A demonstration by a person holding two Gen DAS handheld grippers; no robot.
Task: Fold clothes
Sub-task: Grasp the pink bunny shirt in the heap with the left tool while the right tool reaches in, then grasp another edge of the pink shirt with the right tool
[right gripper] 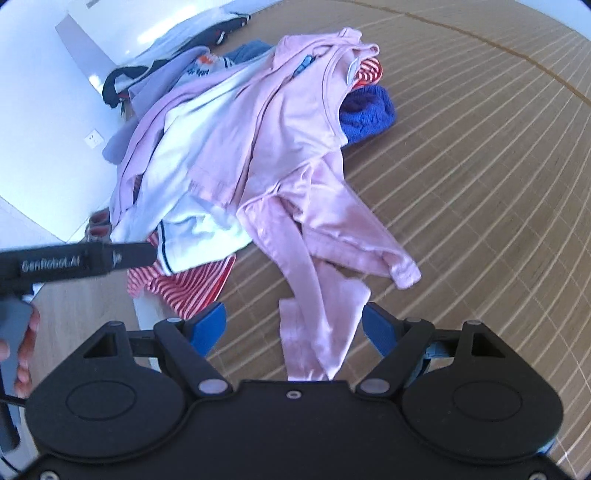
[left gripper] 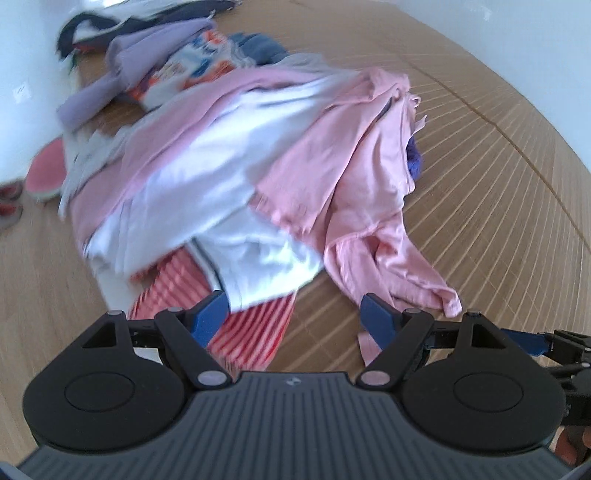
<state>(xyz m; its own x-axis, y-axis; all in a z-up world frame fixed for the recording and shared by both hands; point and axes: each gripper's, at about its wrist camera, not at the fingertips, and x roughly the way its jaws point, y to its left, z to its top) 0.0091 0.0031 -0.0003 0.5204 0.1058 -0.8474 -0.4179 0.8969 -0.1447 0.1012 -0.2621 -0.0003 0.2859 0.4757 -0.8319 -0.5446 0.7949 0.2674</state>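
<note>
A heap of clothes lies on a bamboo mat (left gripper: 480,155). On top is a pink long-sleeved shirt (left gripper: 343,173) (right gripper: 273,147), its sleeves trailing toward me. Under it lie a white garment (left gripper: 207,192) (right gripper: 184,177) and a red-and-white striped one (left gripper: 251,328) (right gripper: 184,288). A blue knit piece (right gripper: 369,110) pokes out at the far right. My left gripper (left gripper: 293,319) is open just short of the striped cloth, holding nothing. My right gripper (right gripper: 295,325) is open, and a pink sleeve (right gripper: 317,332) lies on the mat between its fingers, not pinched.
Further back lie a lilac top (left gripper: 147,55) (right gripper: 155,85), a printed shirt (left gripper: 192,74) and a dark-trimmed garment (left gripper: 96,26). Shoes (left gripper: 44,173) sit on the wooden floor by the white wall at left. A hand (right gripper: 26,350) holds the left gripper's body (right gripper: 74,260). Bare mat stretches to the right.
</note>
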